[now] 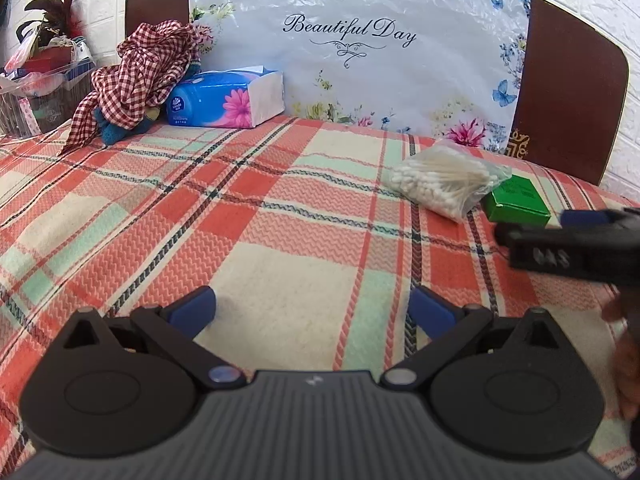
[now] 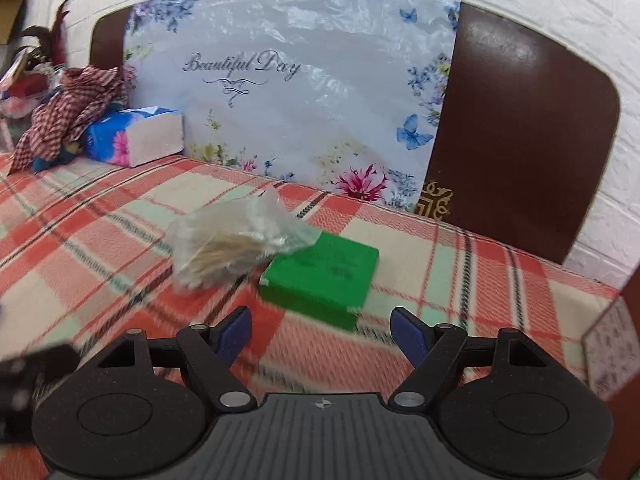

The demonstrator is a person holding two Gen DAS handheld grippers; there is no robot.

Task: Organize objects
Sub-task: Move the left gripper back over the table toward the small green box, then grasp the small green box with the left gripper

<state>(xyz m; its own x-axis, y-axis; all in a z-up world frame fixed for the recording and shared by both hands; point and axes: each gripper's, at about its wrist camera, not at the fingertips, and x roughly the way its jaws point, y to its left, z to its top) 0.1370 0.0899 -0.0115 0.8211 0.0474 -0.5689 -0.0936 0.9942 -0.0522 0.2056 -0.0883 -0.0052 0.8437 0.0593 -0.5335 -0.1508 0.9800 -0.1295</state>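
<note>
On a plaid bedspread [image 1: 280, 216], the left gripper [image 1: 312, 308] hovers with its jaws spread wide and empty. The right gripper [image 2: 320, 332] also has its jaws apart, holding nothing. Just past it at twelve o'clock lies a green box [image 2: 320, 276], with a bag of cotton swabs [image 2: 236, 240] touching it at ten o'clock.

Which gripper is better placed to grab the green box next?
Right. The right gripper is open, with the green box just ahead of its fingers. The left gripper faces bare blanket, box off to its side.
</note>
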